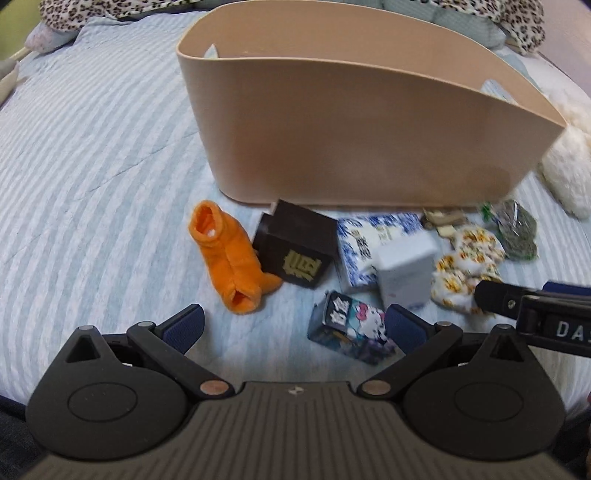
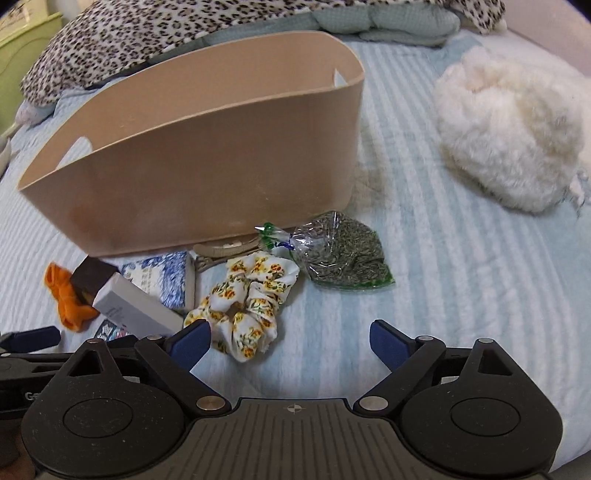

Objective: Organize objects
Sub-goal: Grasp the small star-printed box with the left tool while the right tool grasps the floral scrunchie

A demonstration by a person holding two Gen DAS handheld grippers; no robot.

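A tan oval bin (image 1: pixel 332 147) (image 2: pixel 207 162) stands on the striped bed. In front of it lie an orange sock (image 1: pixel 231 262), a dark box (image 1: pixel 295 247), a blue-white box (image 1: pixel 365 240), a white box (image 1: pixel 402 273), a cartoon box (image 1: pixel 351 326), a floral scrunchie (image 2: pixel 251 299) and a bag of green herbs (image 2: pixel 343 254). My left gripper (image 1: pixel 293 326) is open and empty, just short of the cartoon box. My right gripper (image 2: pixel 290 345) is open and empty, its left finger beside the scrunchie.
A white fluffy toy (image 2: pixel 509 125) lies to the right of the bin. Leopard-print bedding (image 2: pixel 166 33) and a teal pillow (image 2: pixel 388 18) lie behind it. A beige hair clip (image 2: pixel 225 247) rests against the bin's base.
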